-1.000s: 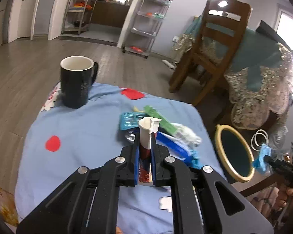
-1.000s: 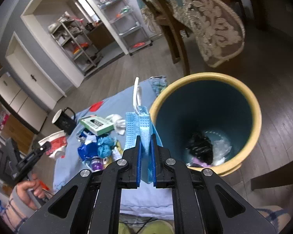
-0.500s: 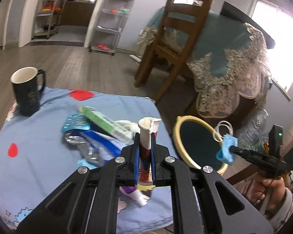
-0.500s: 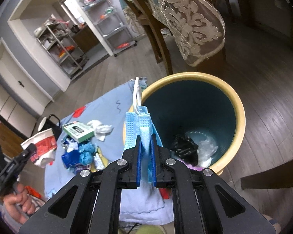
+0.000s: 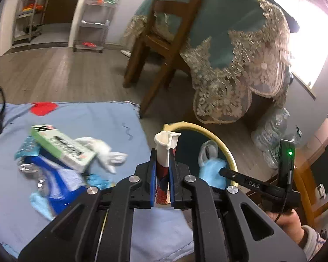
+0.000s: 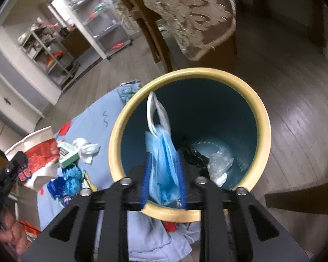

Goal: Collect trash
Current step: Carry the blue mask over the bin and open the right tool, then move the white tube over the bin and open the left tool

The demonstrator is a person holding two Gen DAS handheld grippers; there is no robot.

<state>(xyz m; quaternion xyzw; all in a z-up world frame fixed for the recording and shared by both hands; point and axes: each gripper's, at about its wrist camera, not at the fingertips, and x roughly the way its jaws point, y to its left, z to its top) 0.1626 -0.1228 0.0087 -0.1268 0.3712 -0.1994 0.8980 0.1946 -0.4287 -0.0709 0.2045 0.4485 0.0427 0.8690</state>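
A table (image 5: 102, 120) under a light blue cloth with red patches fills the left of the left wrist view, and a round bin (image 6: 262, 118) with a yellow rim and dark teal inside stands just beside its edge. Behind them a wooden chair (image 5: 161, 43) is pushed up to a larger table draped in teal cloth with lace trim. At the bottom of the bin lie a black bag (image 6: 194, 157) and a crumpled clear plastic bag (image 6: 218, 157). A heap of trash sits on the table: a green and white box (image 5: 63, 148), a crumpled white tissue (image 5: 102, 152) touching it, and blue wrappers (image 5: 56, 183) beneath and beside them. The left gripper (image 5: 162, 172) has its fingers closed on a flattened paper cup (image 5: 164, 150) with a red and blue print, held upright above the table edge next to the bin. The right gripper (image 6: 164, 179) is above the bin mouth, its fingers spread apart, and a blue face mask (image 6: 164, 168) hangs between them, over the inside of the bin with its white ear loop (image 6: 155, 113) pointing up; whether the fingers touch the mask cannot be told because of blur.
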